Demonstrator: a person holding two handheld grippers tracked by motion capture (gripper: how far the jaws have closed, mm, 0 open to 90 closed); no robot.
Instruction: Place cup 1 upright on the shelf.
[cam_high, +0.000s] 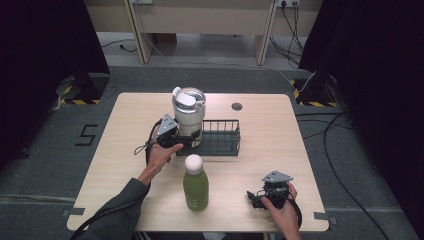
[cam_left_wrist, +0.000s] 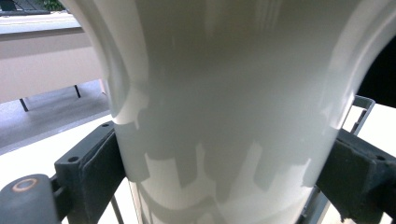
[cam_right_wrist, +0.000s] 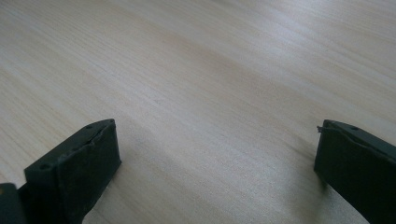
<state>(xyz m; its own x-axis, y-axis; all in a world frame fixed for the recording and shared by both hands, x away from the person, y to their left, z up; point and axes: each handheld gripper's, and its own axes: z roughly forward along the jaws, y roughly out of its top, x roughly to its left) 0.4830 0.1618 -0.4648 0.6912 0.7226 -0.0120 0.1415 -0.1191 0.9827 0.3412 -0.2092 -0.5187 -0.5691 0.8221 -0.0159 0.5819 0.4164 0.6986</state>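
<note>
A white tumbler (cam_high: 188, 117) with a flip lid stands upright at the left end of a black wire basket (cam_high: 222, 148). My left gripper (cam_high: 191, 139) is shut on its lower body from the left. In the left gripper view both black pads (cam_left_wrist: 100, 168) press on the tumbler's sides (cam_left_wrist: 224, 116), and basket wire (cam_left_wrist: 362, 109) shows behind it. The tumbler's base is hidden, so I cannot tell whether it rests on the basket floor. My right gripper (cam_high: 255, 198) lies open on the table near the front right, with only bare wood between its jaws (cam_right_wrist: 217, 158).
A green bottle (cam_high: 195, 190) with a white round cap stands at the front centre, between the two hands. The wooden table (cam_high: 125, 150) has a round grommet (cam_high: 237, 106) near its far edge. The rest of the basket, right of the tumbler, holds nothing.
</note>
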